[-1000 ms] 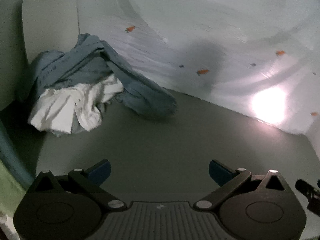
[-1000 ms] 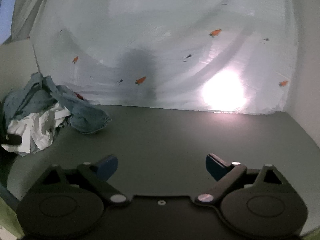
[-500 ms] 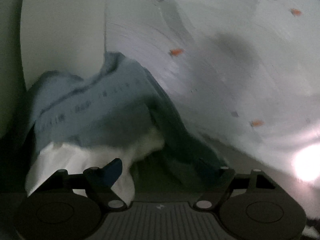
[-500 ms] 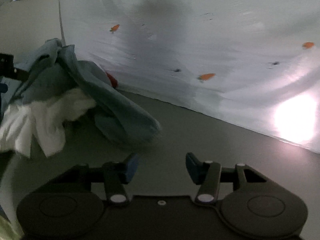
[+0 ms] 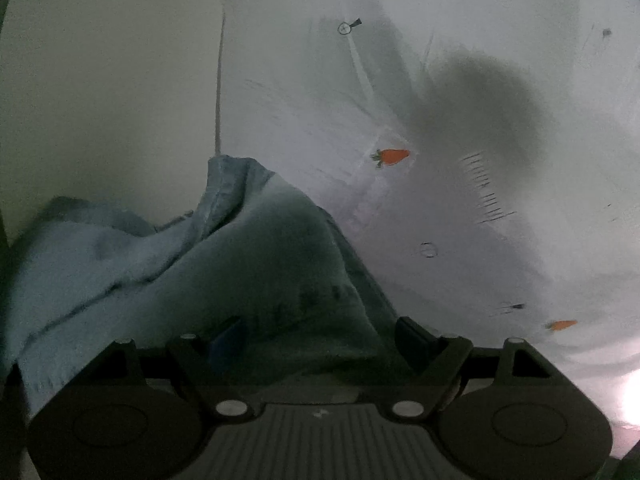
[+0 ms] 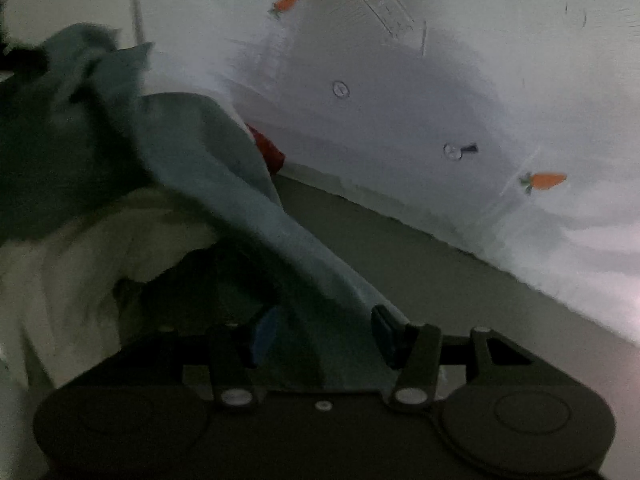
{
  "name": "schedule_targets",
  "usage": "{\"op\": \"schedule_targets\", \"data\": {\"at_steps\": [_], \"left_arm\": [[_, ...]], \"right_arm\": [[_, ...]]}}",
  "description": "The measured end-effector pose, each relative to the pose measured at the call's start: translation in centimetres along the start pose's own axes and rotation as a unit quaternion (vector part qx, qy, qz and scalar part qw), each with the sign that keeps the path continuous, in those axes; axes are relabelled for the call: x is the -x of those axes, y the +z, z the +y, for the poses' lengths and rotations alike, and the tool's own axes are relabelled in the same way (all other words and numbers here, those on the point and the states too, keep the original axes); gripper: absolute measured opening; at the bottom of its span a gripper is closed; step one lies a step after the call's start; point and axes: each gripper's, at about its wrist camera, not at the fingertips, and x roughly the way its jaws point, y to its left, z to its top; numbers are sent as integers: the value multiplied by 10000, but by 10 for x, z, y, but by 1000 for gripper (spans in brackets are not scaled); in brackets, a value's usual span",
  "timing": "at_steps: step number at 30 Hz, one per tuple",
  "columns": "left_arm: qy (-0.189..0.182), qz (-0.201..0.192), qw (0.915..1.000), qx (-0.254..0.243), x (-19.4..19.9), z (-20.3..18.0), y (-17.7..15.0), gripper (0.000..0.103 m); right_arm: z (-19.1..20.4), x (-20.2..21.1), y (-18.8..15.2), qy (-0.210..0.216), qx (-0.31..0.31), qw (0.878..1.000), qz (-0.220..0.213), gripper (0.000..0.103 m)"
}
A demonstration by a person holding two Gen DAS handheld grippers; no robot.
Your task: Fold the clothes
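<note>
Where both grippers' jaws stand apart, rumpled blue garment [image 5: 248, 264] between them (white cloth [image 6: 80, 248] beneath), dim grey table [image 6: 420, 256].

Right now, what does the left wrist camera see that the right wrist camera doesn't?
Only the left view shows the cream panel behind the pile. Only the right view shows the white garment, a red item behind the blue cloth, and bare grey table. Both show the blue cloth lying between open fingers, the left gripper and right gripper, plus the carrot-print sheet.
</note>
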Motion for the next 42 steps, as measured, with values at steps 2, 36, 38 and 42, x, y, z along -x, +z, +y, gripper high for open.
{"op": "schedule_targets", "data": {"at_steps": [2, 36, 38, 42], "left_arm": [[171, -62, 9994, -294, -6, -10, 2, 88], [1502, -534, 9840, -797, 10, -49, 14, 11], [1453, -581, 9858, -603, 26, -48, 18, 10], [1432, -988, 9835, -499, 75, -64, 25, 9]], "right_arm": [[-6, -16, 9, 104, -291, 9995, 94, 57], [-119, -49, -24, 3279, -5854, 7403, -417, 8], [-130, -34, -24, 3367, -5964, 7254, -691, 8], [-183, 20, -17, 3386, -5995, 7089, -1528, 8]]}}
